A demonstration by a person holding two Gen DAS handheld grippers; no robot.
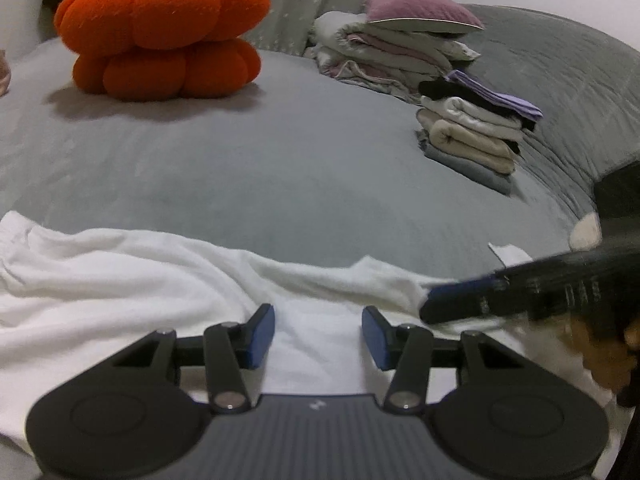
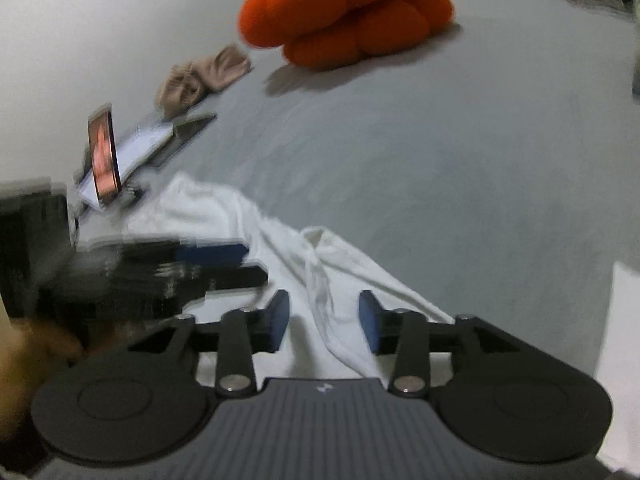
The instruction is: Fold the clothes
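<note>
A: What do we see from the left wrist view?

B: We see the left gripper (image 1: 318, 334) low in the frame, its jaws apart with nothing pressed between the blue pads. Under and ahead of it lies a white garment (image 1: 160, 280), rumpled, spread on a grey bed (image 1: 280, 168). Taking that garment as our landmark: beyond it to the left sits an orange pumpkin cushion (image 1: 160, 36); beyond it to the right is a stack of folded clothes (image 1: 476, 136), with a bigger pile of folded bedding (image 1: 384, 56) behind the stack. At the garment's right edge the right gripper (image 1: 460, 300) reaches in, blurred; we cannot tell from here how its jaws stand.

A: And the right wrist view?

B: The right gripper (image 2: 324, 318) has its jaws apart, and a ridge of the white garment (image 2: 320, 264) runs between the pads without being pinched. The picture is smeared. Left of the garment, the left gripper (image 2: 224, 260) lies over the cloth, blurred. Beyond the garment to the left stands a phone (image 2: 105, 156), propped upright, with a beige crumpled cloth (image 2: 200, 80) further back. The orange pumpkin cushion (image 2: 352, 16) sits far beyond the garment.
</note>
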